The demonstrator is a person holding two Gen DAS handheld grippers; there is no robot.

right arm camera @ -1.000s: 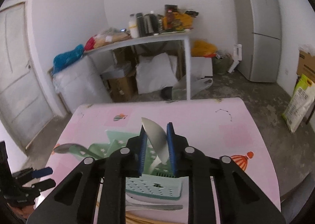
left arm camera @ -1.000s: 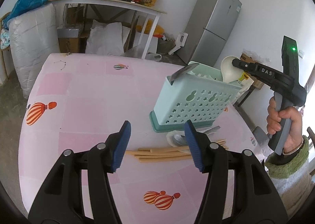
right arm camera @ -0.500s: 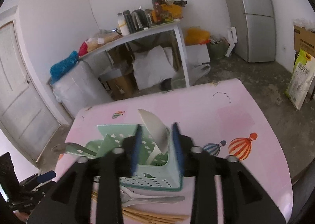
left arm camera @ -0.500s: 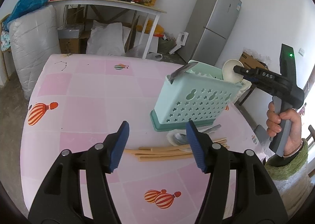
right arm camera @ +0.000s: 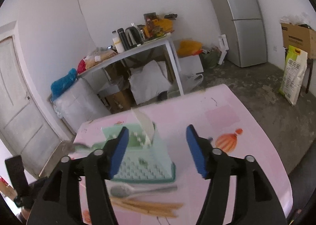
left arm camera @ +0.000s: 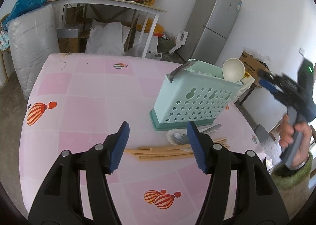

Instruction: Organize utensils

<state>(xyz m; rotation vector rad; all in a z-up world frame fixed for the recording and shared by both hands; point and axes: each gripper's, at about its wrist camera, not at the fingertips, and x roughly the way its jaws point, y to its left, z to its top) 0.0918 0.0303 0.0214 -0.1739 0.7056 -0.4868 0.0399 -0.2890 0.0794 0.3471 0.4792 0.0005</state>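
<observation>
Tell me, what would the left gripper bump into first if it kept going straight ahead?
Probably the chopsticks lying on the pink table; the left gripper has its jaws open around them. Depth is hard to judge.

Two wrist views above the pink table, sharing the caddy.

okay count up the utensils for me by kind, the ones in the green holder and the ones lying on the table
White spoon in the holder: 1
Metal utensil in the holder, only its handle showing: 1
Metal spoons on the table: at least 1; they overlap in the left view
Chopsticks on the table: a bundle, number unclear
Total: at least 3, plus the chopsticks
</observation>
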